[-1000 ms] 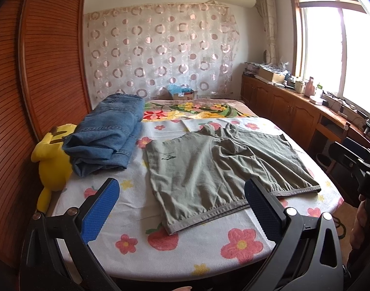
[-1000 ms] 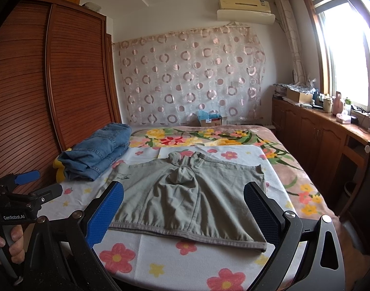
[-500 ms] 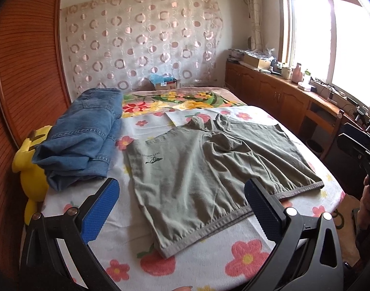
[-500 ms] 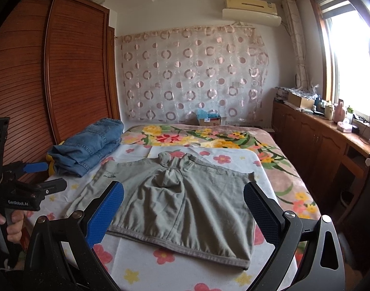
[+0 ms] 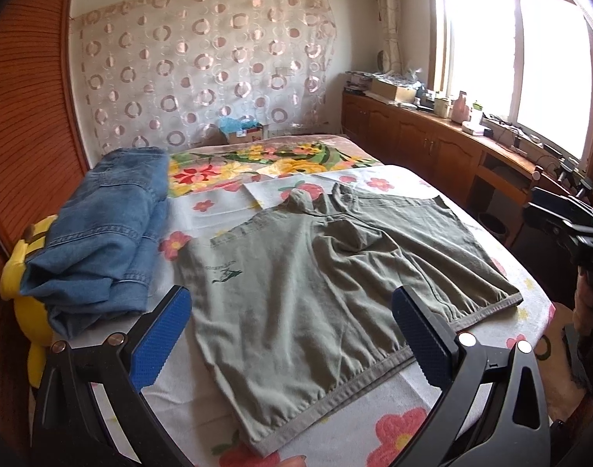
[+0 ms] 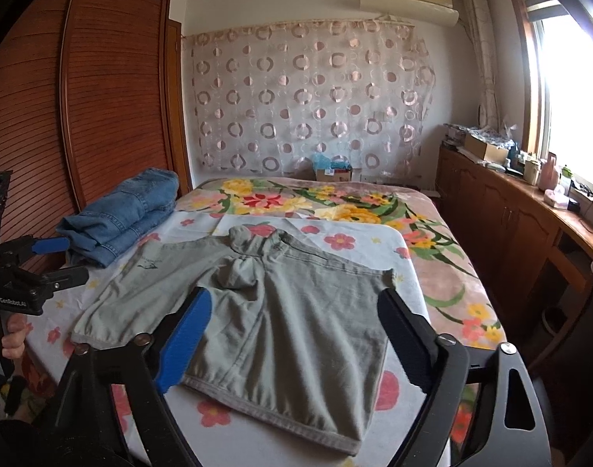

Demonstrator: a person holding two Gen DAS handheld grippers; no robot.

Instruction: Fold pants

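Left wrist view shows the green pants (image 5: 335,292) spread flat on the bed (image 5: 413,420), hems toward the near edge, ready for a first fold. Both the left tool (image 5: 292,334) and right tool (image 6: 292,334) hover spread and empty above the hems; folded jeans (image 5: 102,241) sit aside, probably done.
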